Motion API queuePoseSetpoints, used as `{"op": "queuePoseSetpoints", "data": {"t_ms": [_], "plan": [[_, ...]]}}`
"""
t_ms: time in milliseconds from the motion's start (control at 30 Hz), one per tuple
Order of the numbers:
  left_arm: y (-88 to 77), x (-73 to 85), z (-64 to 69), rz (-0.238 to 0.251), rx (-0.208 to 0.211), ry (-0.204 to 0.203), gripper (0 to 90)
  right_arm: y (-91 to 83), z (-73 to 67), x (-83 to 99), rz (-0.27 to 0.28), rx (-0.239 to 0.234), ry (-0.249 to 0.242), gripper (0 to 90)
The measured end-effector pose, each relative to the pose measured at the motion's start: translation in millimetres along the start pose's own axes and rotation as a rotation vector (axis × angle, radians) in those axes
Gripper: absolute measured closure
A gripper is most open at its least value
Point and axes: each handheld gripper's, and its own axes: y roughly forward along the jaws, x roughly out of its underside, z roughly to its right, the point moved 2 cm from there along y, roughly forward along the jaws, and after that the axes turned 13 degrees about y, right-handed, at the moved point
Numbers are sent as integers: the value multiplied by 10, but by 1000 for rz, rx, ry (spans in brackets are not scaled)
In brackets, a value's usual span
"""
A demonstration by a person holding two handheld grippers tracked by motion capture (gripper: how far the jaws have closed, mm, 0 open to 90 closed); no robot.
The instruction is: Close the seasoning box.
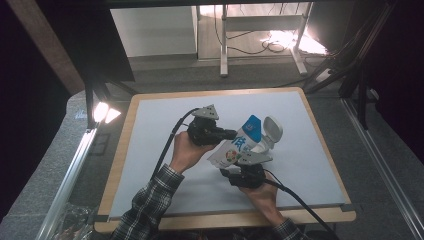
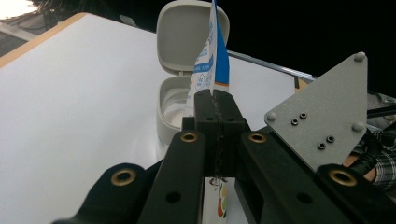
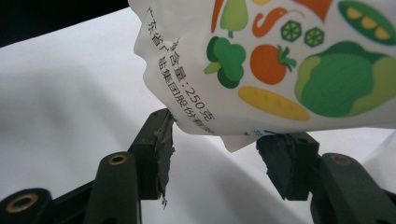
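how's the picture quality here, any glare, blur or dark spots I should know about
High view: bright glare on the floor beyond the table and from a lamp at the table's left edge; the surroundings are very dark. Left gripper view: the near jaws look soft, the open white container sharper against a black background. Right gripper view: the pouch print is crisp, and soft shadows fall on the white mat.

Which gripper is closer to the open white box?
Left. The left gripper, pinching the pouch, sits just in front of the white box. The right gripper holds the pouch's other end, farther away.

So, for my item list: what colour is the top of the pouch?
Blue, over a white body; the pouch shows it best in the high view.
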Motion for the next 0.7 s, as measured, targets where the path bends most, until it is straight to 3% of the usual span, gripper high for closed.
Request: {"op": "queuePoseSetpoints", "data": {"t_ms": [367,467,700], "plan": [[-44,85,-11,-4,6,-2,900,45,41,52,-27,13,13,461],[-49,107,-9,-9,-23,7,900,56,68,64,-34,12,14,458],[-56,138,-22,-4,-36,7,900,66,85,84,-58,7,30,440]]}}
